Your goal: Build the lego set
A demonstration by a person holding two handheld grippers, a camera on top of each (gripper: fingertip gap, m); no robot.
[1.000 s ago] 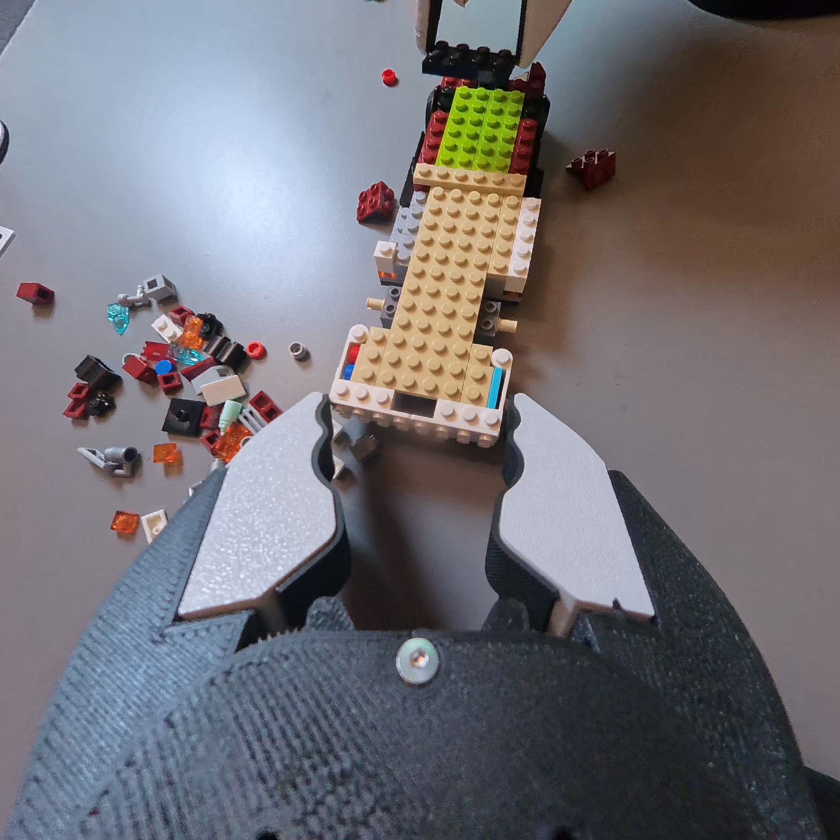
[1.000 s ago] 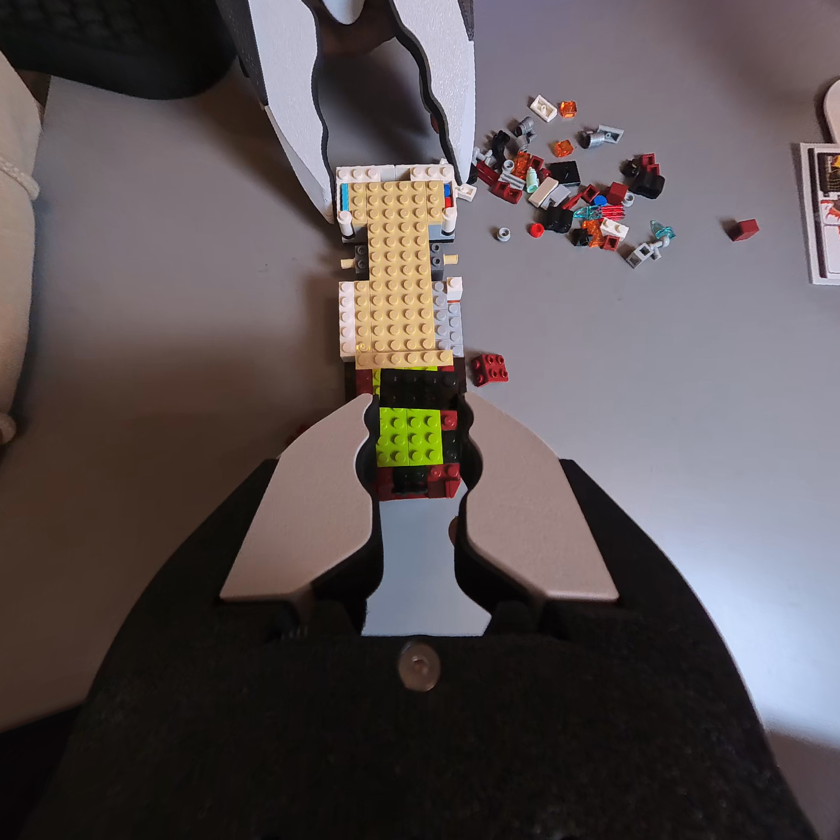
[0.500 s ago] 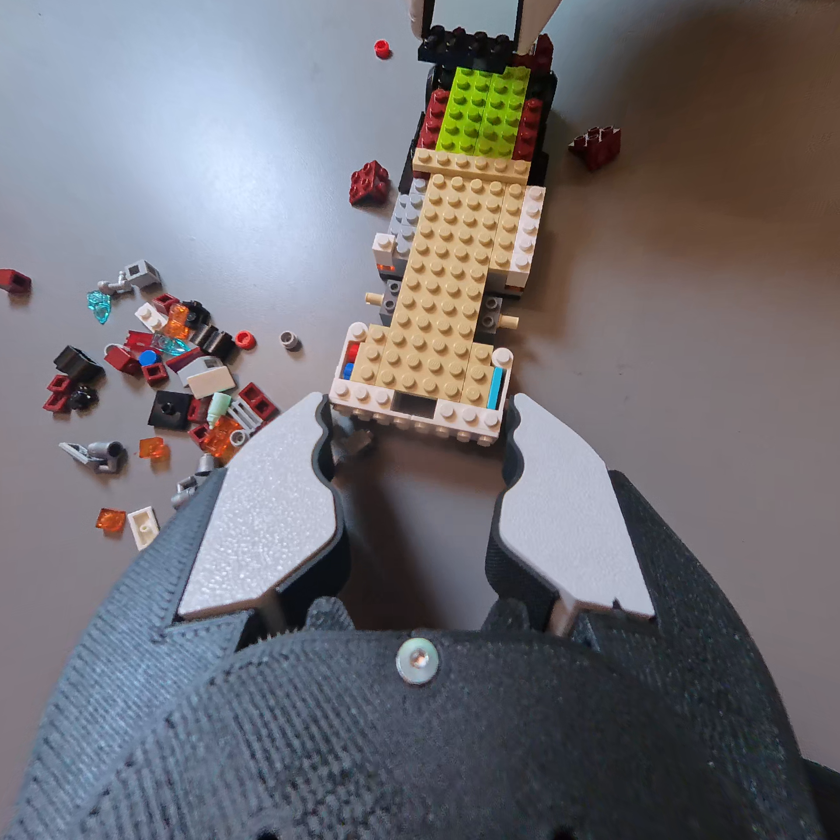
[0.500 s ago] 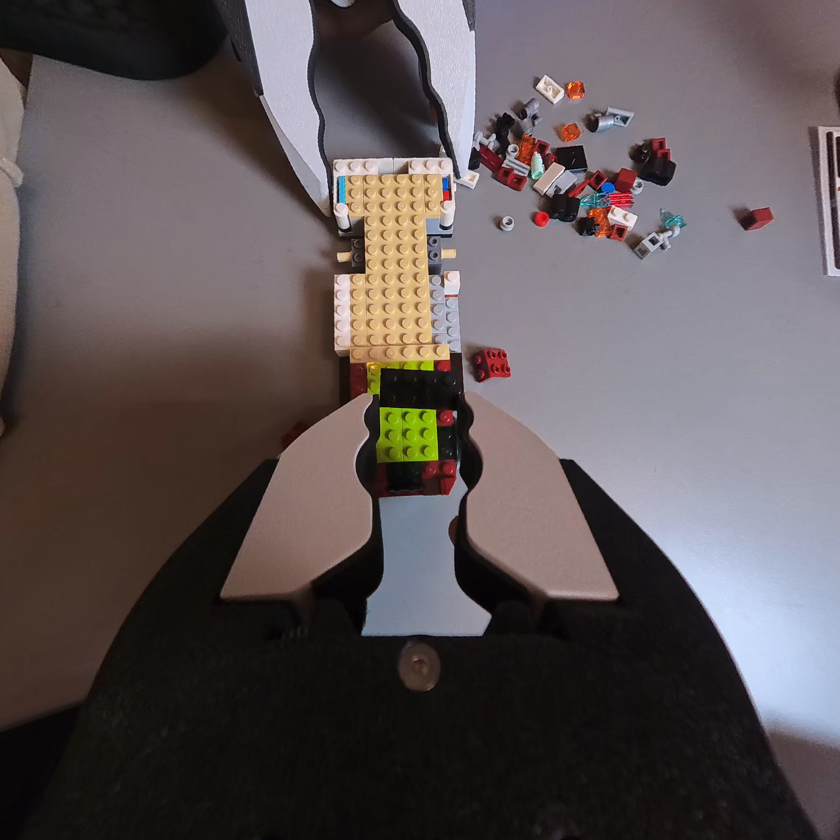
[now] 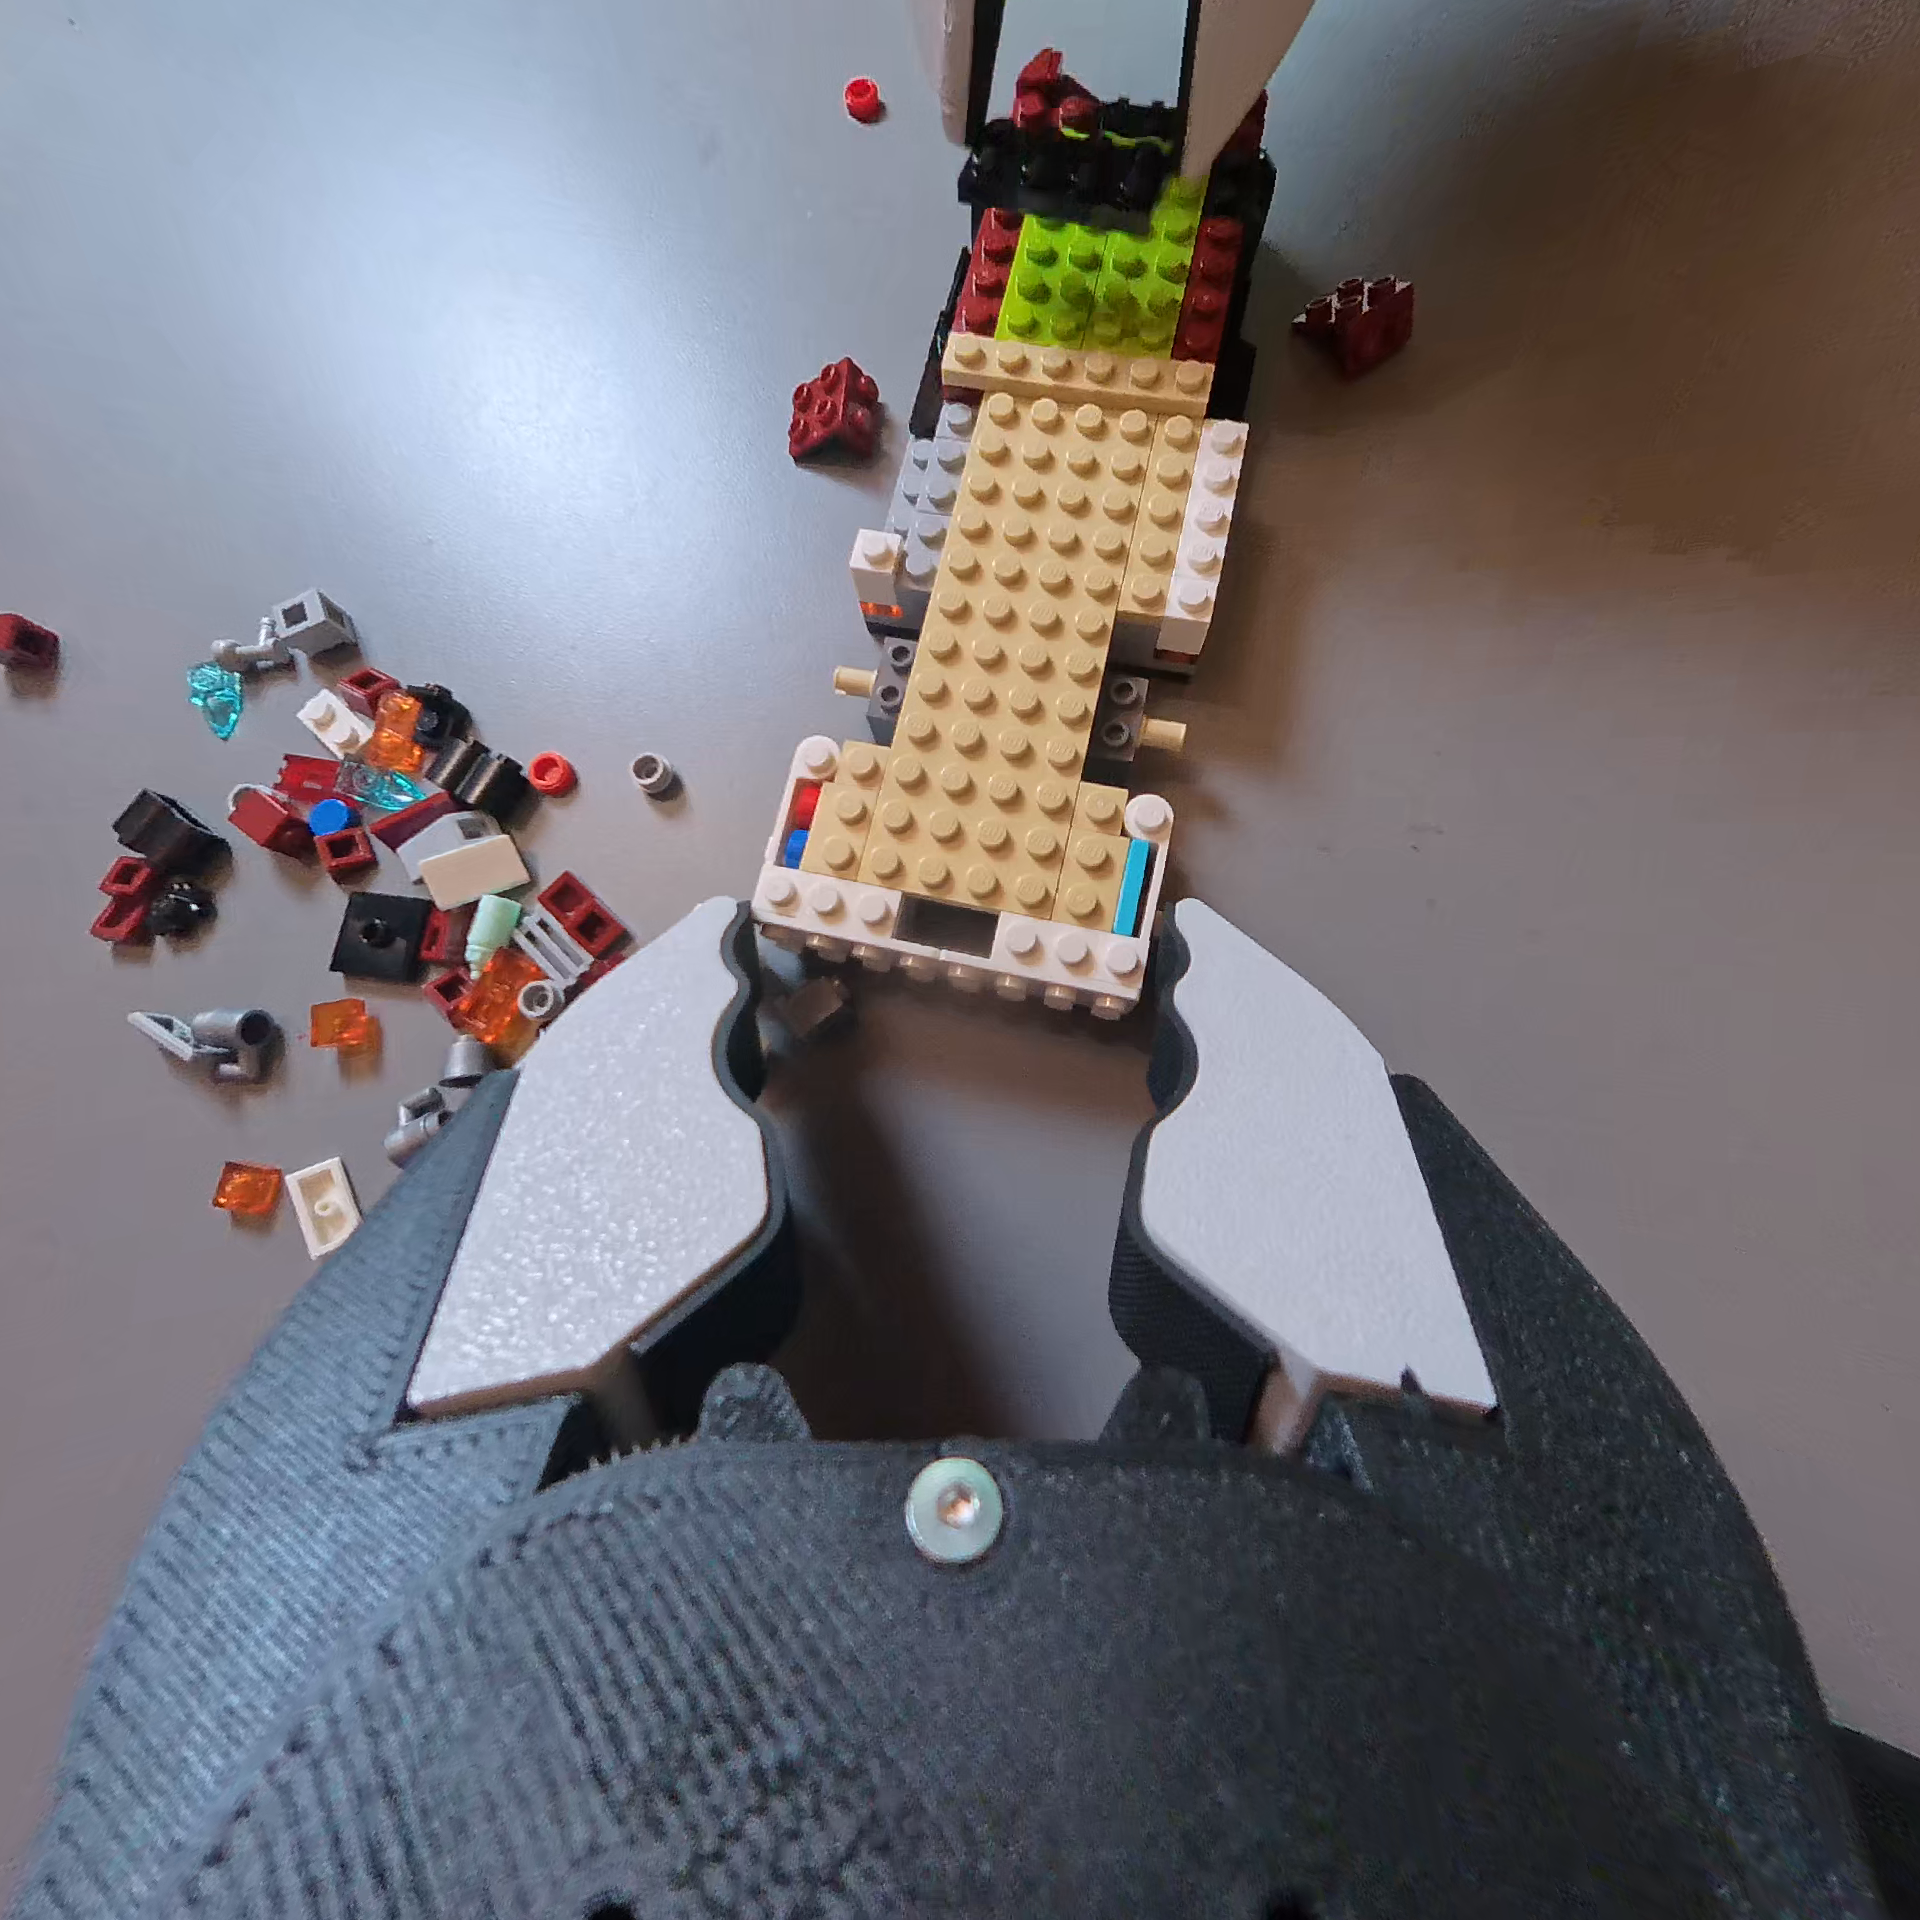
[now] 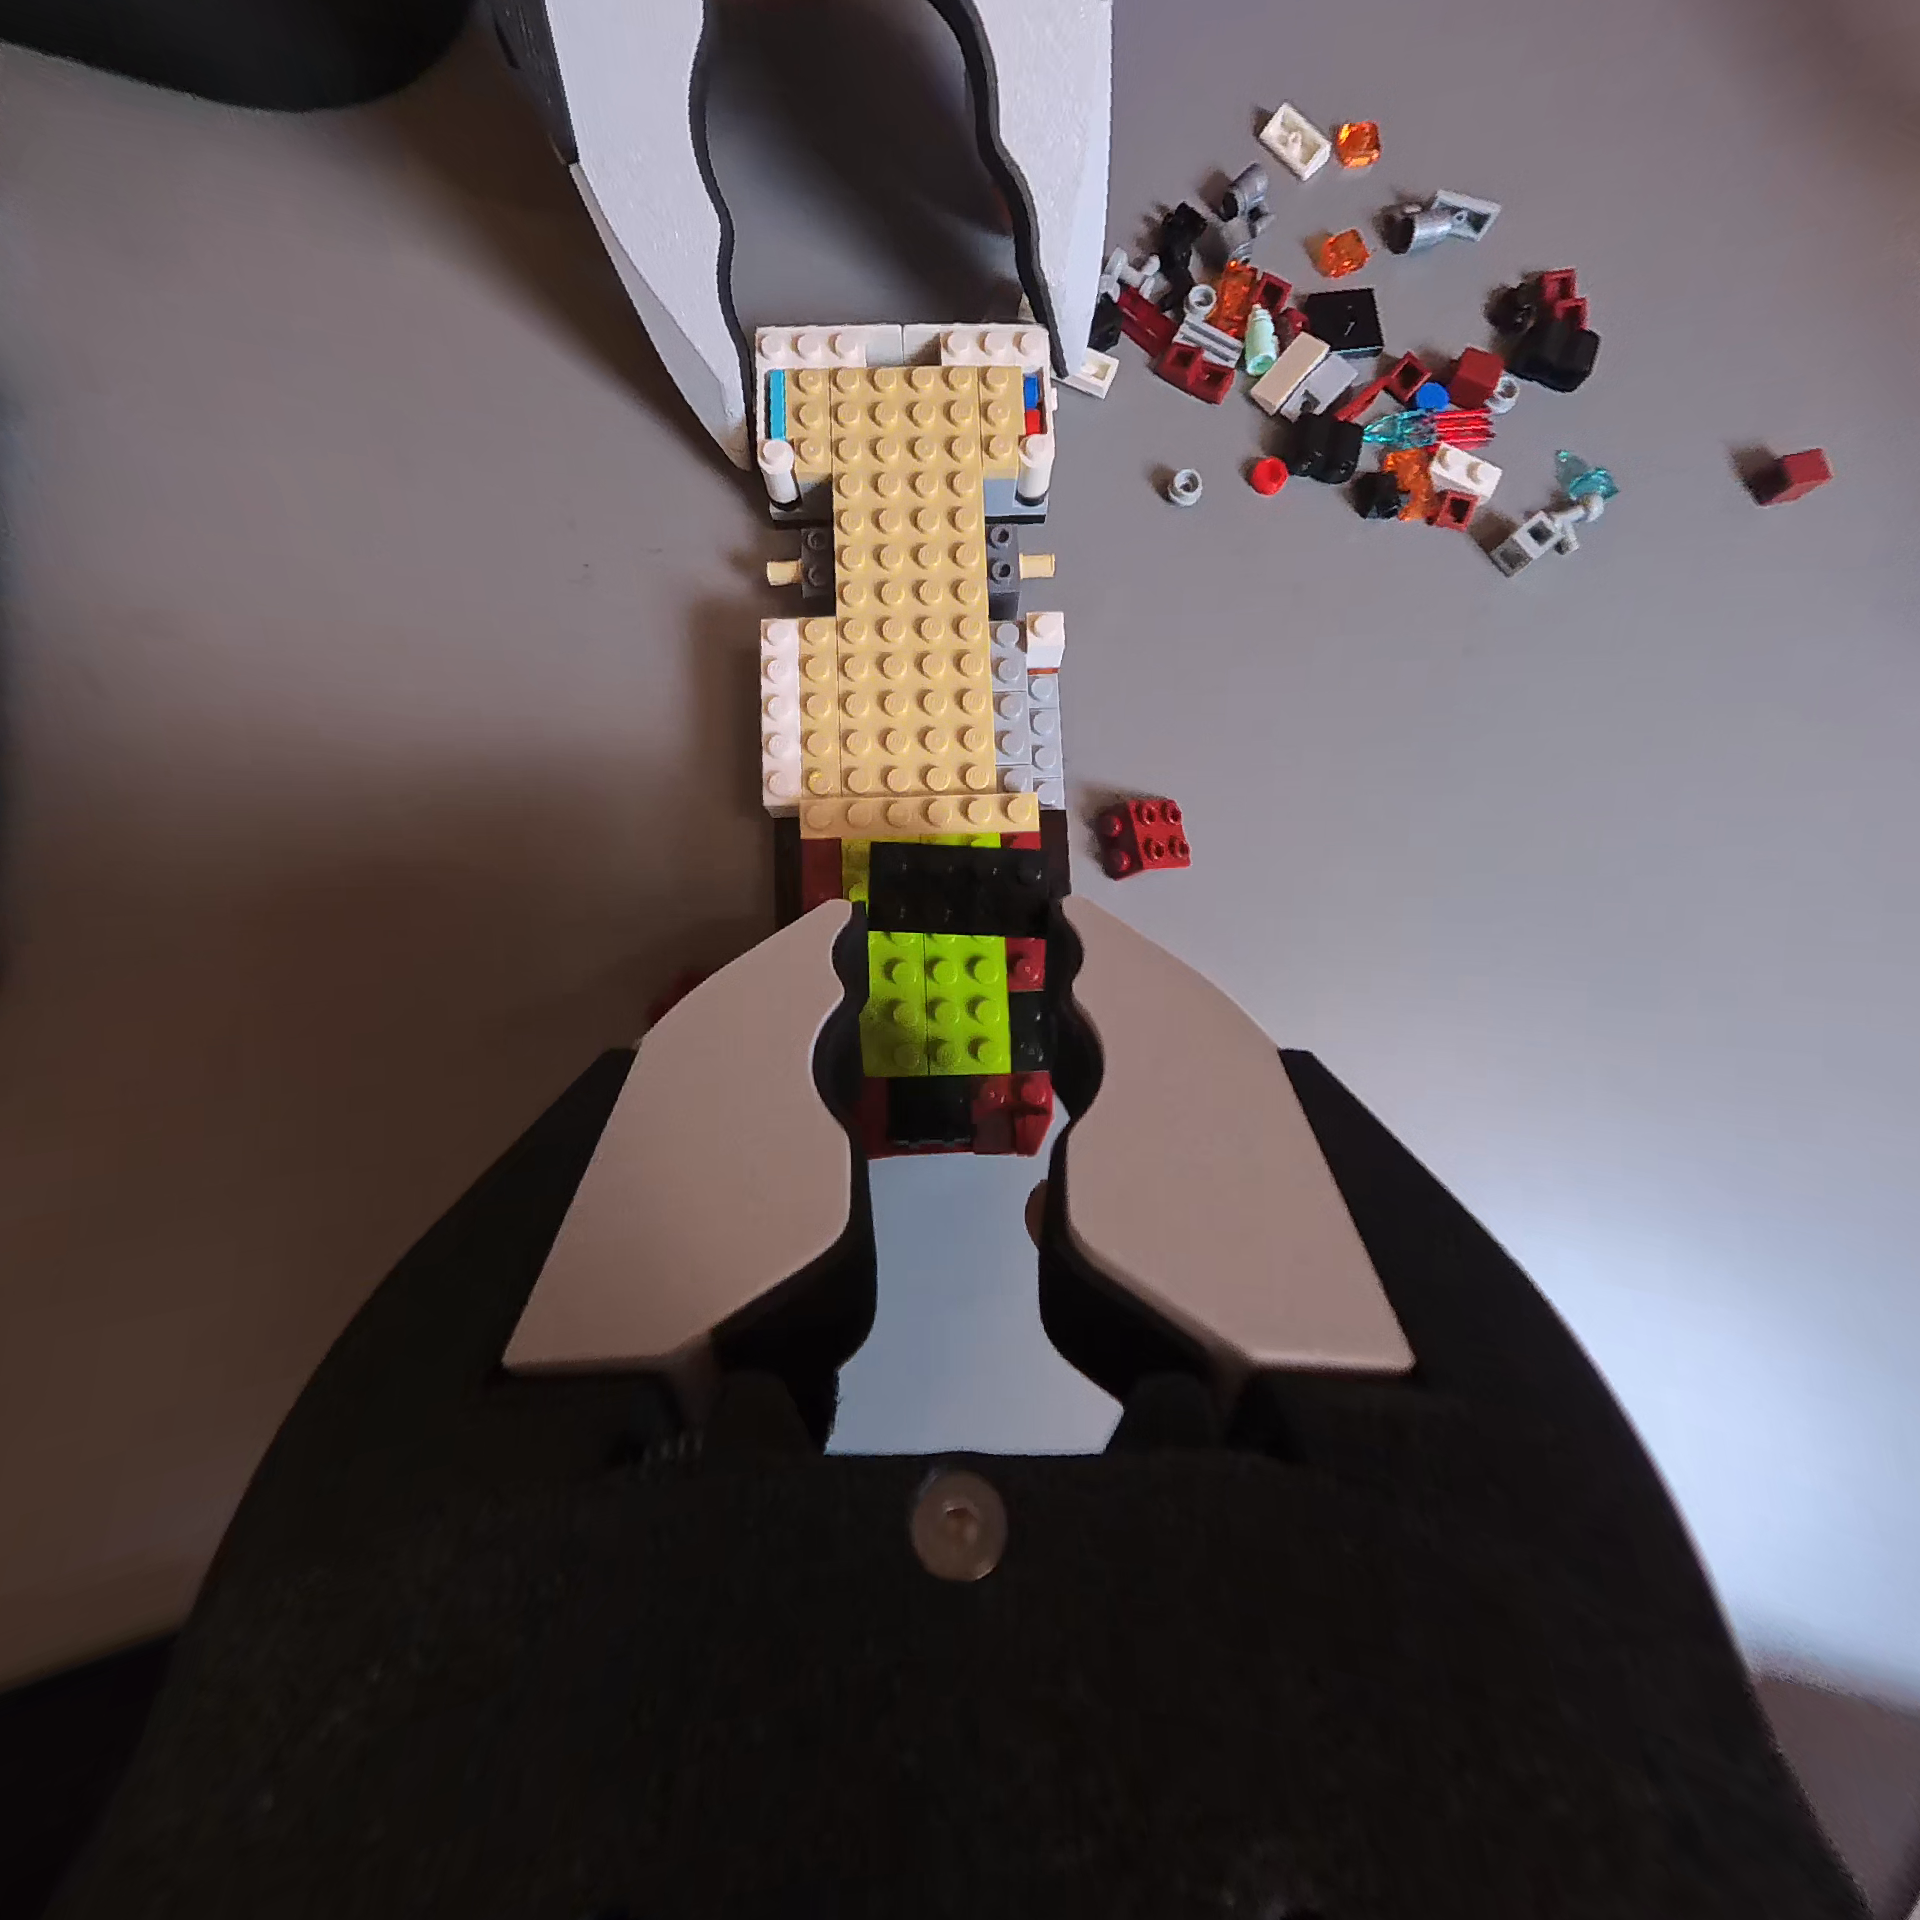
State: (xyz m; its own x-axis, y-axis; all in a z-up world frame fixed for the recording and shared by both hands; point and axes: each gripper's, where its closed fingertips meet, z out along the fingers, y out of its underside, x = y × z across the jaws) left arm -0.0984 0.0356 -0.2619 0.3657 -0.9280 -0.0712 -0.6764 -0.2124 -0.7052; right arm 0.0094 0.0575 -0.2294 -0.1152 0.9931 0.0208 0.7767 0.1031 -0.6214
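A grey table (image 5: 416, 312) carries a long brick-built model (image 5: 1039, 644) lying flat between the two claws. Its broad top is a tan studded plate, bordered with white bricks along one side and at the end near the left claw, light grey bricks along the other side, and small tan pegs sticking out from dark grey blocks at the narrow waist. The far end turns dark red and black with a lime-green studded patch (image 6: 935, 1003). The left claw (image 5: 951, 935) stands wide, its two pads flanking the white end of the model, seemingly pressing its corners, though contact is hard to confirm. The right claw (image 6: 956, 997) is closed on the lime-green and dark red end, pads tight against both sides. A scatter of loose small pieces (image 5: 343, 862), dark red, black, white, orange and clear blue, lies beside the left claw. Two dark red bricks (image 5: 834, 408) (image 5: 1356, 317) sit on either side of the model.
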